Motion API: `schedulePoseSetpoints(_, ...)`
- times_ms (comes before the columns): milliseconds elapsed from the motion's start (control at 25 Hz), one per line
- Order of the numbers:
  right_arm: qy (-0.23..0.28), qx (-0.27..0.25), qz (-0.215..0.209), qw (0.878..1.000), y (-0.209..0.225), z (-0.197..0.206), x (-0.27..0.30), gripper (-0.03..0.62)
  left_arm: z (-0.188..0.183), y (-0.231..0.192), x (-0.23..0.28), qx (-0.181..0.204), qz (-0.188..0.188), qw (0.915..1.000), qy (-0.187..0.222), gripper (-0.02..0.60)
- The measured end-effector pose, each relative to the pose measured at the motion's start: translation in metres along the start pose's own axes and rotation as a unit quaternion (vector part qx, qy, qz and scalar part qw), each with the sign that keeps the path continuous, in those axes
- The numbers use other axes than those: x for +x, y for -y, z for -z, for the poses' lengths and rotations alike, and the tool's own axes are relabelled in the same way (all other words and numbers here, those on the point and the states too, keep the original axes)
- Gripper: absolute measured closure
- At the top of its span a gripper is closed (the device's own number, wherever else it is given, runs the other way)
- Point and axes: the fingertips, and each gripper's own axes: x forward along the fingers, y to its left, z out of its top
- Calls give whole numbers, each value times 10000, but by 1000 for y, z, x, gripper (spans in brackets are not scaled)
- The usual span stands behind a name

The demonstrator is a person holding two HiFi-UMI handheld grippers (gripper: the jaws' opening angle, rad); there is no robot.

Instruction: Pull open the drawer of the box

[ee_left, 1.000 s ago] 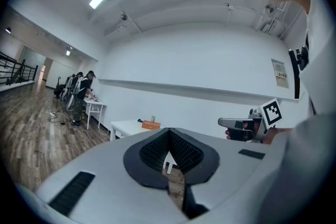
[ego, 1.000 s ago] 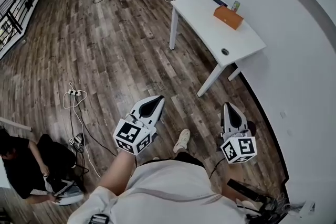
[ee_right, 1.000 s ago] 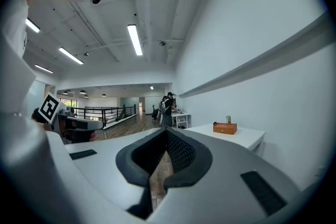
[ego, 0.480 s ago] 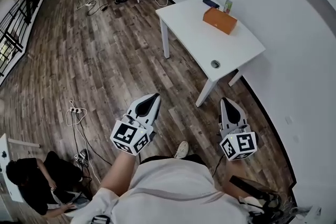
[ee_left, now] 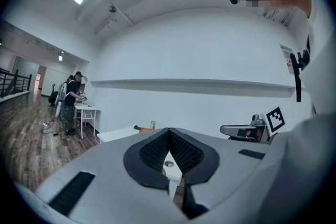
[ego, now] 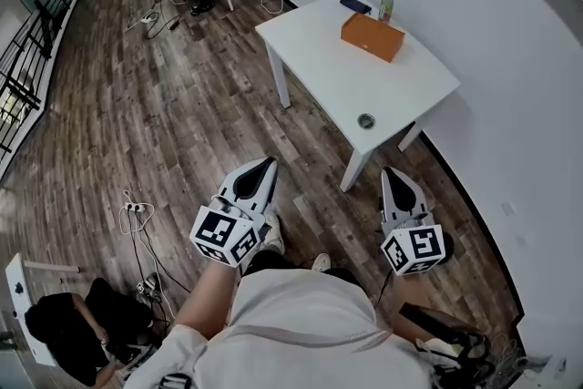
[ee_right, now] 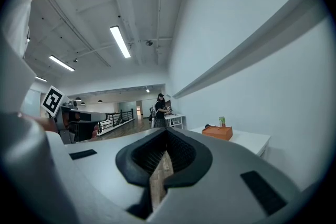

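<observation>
Change: the white table [ego: 319, 59] and the orange box [ego: 372, 36] lie nearer to you than a second ago.
Left gripper [ego: 266, 165]: jaws pressed together, empty, held over the wooden floor [ego: 164, 123] short of the table's near corner.
Right gripper [ego: 394, 175]: jaws together, empty, just short of the table's near edge.
Room: open planks on your left; the white wall [ego: 510, 105] hems in your right.
Box: on the table's far end, well apart from both grippers, a can [ego: 385, 8] just behind it.

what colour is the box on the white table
Orange. The box shows best in the head view, near the far edge of the table.
</observation>
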Motion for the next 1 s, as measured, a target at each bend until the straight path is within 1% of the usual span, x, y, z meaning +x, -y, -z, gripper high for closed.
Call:
schedulePoseSetpoints(240,31,-148,137,9998,15,-9,43,591,-5,-30,46,-75,257,9996,98,574)
schedulePoseSetpoints(400,-11,-226,289,9993,24,-13,85,591,-13,-64,83,-141,461,9987,150,574)
schedulePoseSetpoints(600,-62,-270,556,9981,27,-20,157,591,-24,-131,128,-161,699,9974,91,572)
schedulePoseSetpoints(840,-41,-313,977,9947,23,-27,237,591,-35,-217,168,-64,962,9953,9,572)
schedulePoseSetpoints(1000,-70,-296,1265,9915,23,-28,270,591,-37,-254,191,-102,1177,9930,-63,572)
